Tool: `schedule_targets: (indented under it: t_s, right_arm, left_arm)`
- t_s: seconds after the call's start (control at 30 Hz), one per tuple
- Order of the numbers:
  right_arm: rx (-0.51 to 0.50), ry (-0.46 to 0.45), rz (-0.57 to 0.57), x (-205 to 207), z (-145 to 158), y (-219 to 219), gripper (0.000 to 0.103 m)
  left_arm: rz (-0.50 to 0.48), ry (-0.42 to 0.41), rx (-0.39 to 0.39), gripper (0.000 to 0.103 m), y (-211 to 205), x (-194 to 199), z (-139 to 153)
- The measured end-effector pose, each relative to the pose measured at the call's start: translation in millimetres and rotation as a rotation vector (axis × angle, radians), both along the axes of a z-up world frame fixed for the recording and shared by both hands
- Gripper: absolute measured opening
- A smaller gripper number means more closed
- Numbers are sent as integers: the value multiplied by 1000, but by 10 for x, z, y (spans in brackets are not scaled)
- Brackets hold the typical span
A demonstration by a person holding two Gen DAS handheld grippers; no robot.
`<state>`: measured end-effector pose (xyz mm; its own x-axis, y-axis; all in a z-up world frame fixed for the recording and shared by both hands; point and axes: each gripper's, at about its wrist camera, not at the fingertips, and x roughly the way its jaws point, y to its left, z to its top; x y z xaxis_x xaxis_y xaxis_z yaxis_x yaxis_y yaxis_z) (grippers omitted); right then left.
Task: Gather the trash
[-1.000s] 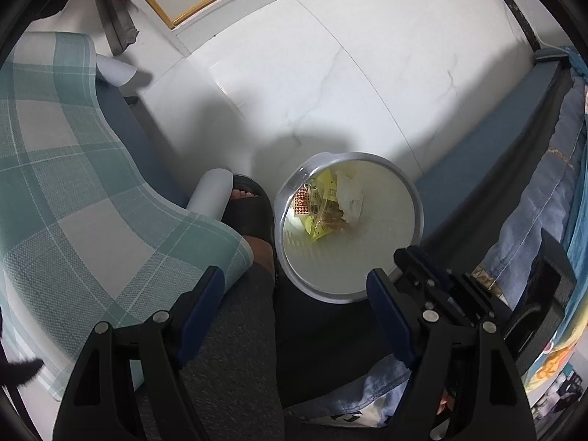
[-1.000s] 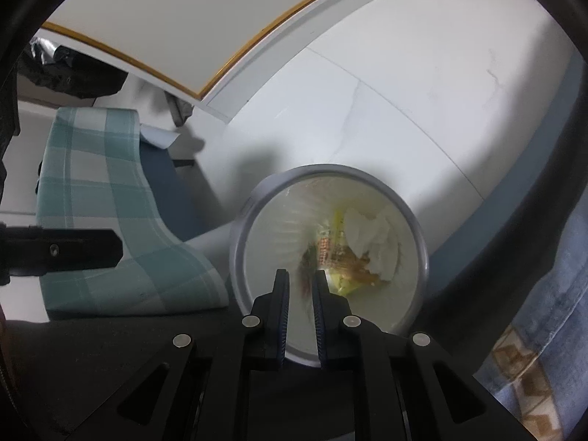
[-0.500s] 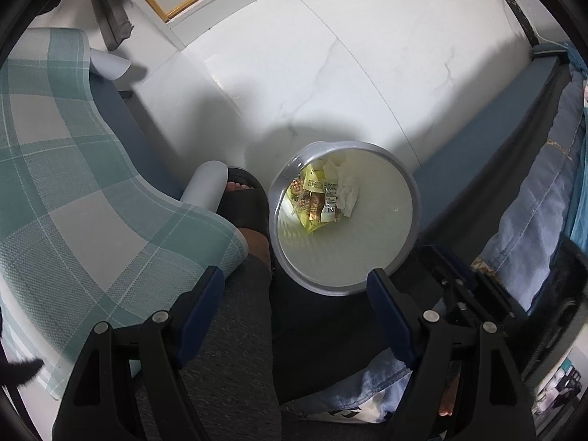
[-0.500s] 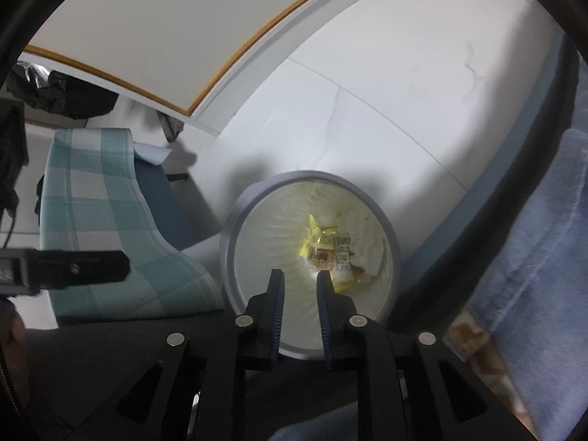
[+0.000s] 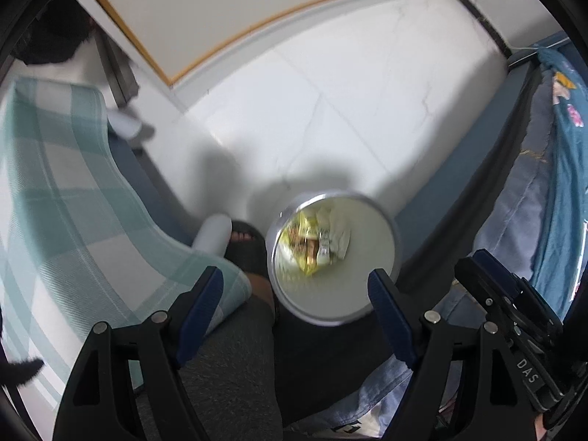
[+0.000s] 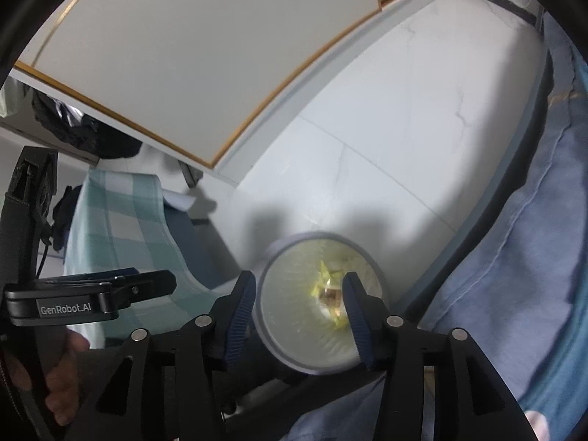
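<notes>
White tiled floor fills the far view, and down on it sits the round bin, wrappers heaped inside. Left gripper hangs above, jaws spread wide, nothing between them. Right gripper hovers over the rim too, jaws parted and empty. Sandalled foot just left of the bin.
</notes>
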<state>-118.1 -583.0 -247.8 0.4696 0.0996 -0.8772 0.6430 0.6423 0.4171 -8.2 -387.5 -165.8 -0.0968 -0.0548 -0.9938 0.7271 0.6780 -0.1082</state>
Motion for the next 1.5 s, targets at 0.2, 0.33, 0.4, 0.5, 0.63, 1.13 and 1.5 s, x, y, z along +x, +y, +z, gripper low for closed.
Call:
schedule_targets:
  t_s: [0.2, 0.33, 0.4, 0.5, 0.63, 1.13, 1.5]
  right_arm:
    - [-53, -53, -7, -51, 350, -5, 59]
    - [-87, -84, -5, -103, 578, 27, 64]
    - [-103, -95, -6, -145, 686, 60, 69]
    - [-117, -102, 0, -194, 797, 101, 71]
    - [-127, -111, 7, -297, 942, 141, 75]
    - [-133, -91, 67, -551, 1112, 487, 86]
    - [-133, -65, 74, -629, 1062, 538, 87]
  left_arm:
    - [7, -133, -111, 85, 44, -41, 429]
    - [11, -194, -191, 85, 96, -77, 715]
    - [10, -215, -205, 86, 117, -106, 836]
    - [7, -236, -230, 91, 165, -157, 974]
    - [-6, -280, -260, 93, 265, -240, 1126]
    - [19, -254, -283, 96, 606, -497, 1235]
    - [32, -242, -272, 96, 684, -541, 1166]
